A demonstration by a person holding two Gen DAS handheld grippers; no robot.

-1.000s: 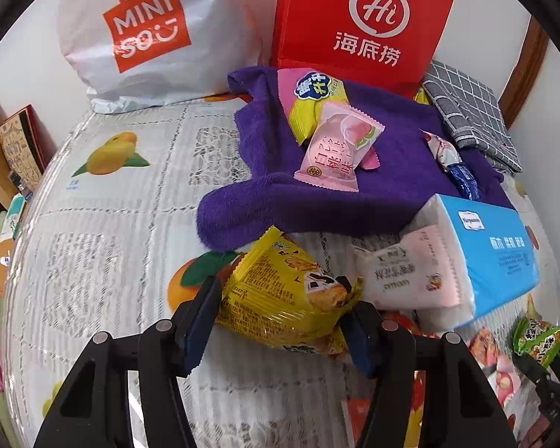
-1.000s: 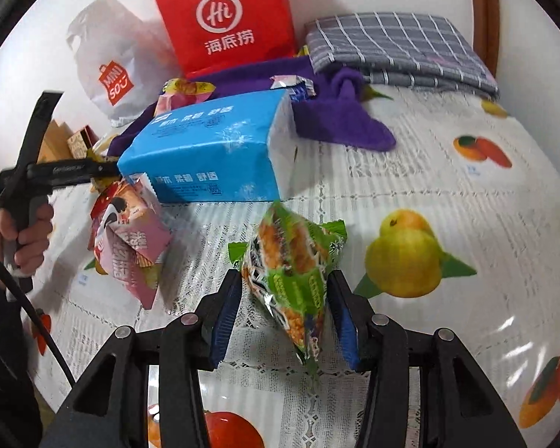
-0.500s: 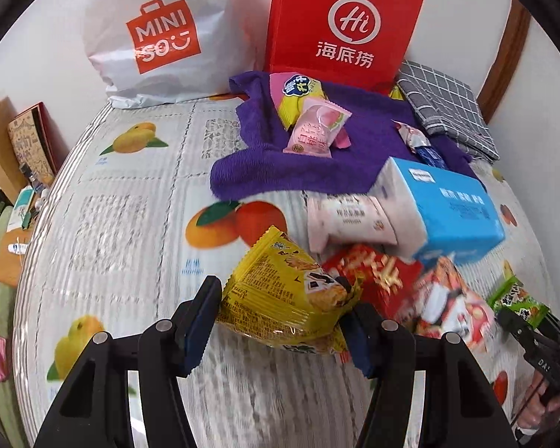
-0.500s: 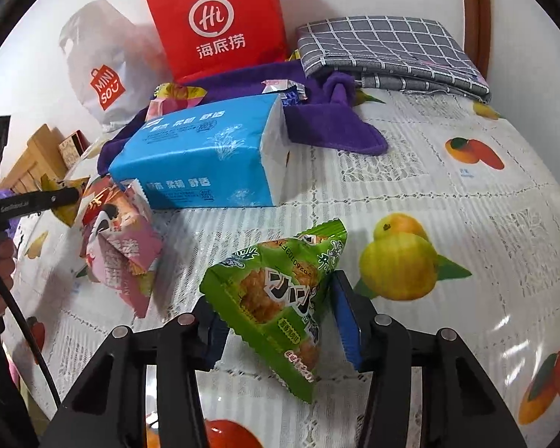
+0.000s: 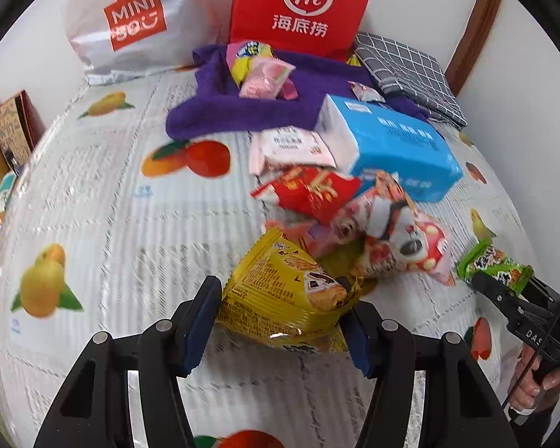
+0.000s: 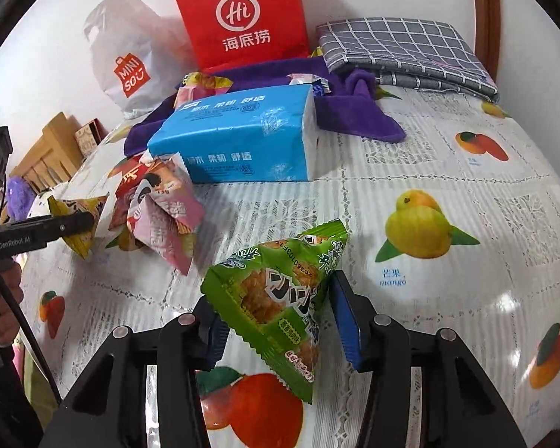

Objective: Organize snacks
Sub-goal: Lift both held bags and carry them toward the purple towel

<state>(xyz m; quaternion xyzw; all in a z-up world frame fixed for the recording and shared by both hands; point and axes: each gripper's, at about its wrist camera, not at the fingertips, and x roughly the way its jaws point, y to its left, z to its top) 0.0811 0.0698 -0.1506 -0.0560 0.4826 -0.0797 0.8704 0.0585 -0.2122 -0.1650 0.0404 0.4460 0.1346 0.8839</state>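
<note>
- Left tongs (image 5: 282, 323) are clamped on the yellow pack (image 5: 285, 298), held over the surface (image 5: 130, 224) right beside the snack pile (image 5: 354, 216).
- Right tongs (image 6: 276, 330) are pinching the green pack (image 6: 280, 306), which hangs tilted, one corner pointing down, just above the surface.
- Handling guess: both packs look puffy and feather-light, with crinkly, slippery film. What's inside is probably brittle, so squeeze gently. Grabbing across the middle, like now, seems safest; a sealed edge would likely slide out.
- The green one looks loosely caught, so it could twist or slip.
- Readable stuff: white bag (image 5: 130, 26) says "MINI SO", red bag (image 5: 302, 3) has "Hi" and 海底捞, and "mango" is printed on the cloth under a fruit picture. The blue tissue pack (image 6: 239, 142) has Chinese text too blurry for me to read.
- More snacks sit on the purple towel (image 5: 224, 112) at the back.
</note>
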